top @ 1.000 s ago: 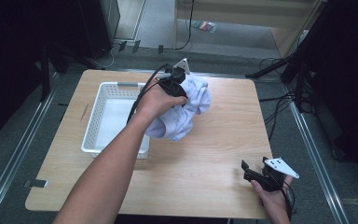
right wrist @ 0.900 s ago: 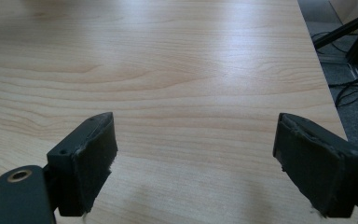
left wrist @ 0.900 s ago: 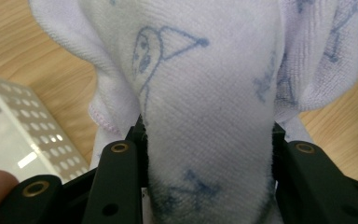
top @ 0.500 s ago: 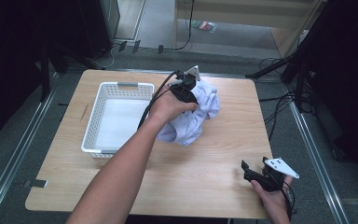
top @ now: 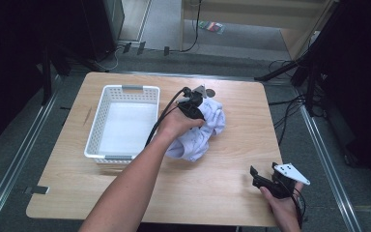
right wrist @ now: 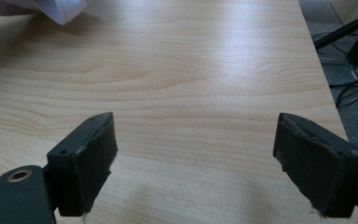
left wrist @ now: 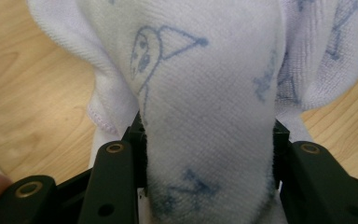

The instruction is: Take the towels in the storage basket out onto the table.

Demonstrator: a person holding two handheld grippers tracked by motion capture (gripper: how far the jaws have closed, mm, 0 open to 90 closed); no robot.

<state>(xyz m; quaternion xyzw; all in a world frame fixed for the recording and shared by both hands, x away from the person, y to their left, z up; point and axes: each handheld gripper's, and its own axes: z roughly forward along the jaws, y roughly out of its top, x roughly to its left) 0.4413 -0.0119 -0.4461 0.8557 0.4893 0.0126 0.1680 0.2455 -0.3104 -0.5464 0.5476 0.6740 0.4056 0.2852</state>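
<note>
A white cloth [top: 200, 140] with blue doodles lies bunched on the wooden table [top: 232, 193], just right of the basket. My left gripper [top: 193, 104] is shut on its upper part. In the left gripper view a thick fold of the cloth [left wrist: 205, 70] fills the gap between the jaws of the left gripper [left wrist: 209, 135], and both pads press on it. Those jaws have just been opening slightly with the cloth still between them. My right gripper [top: 258, 176] rests near the table's front right corner, open, with bare wood between the fingers of the right gripper [right wrist: 196, 149].
A white plastic basket [top: 92, 126] stands on the left half of the table, with nothing visible inside. A corner of the cloth [right wrist: 60, 11] shows at the top left of the right gripper view. Cables and stands lie on the floor around the table.
My left hand has carried the cloth a little right and downward, so the bundle now rests lower on the table. The right gripper has stayed put.
</note>
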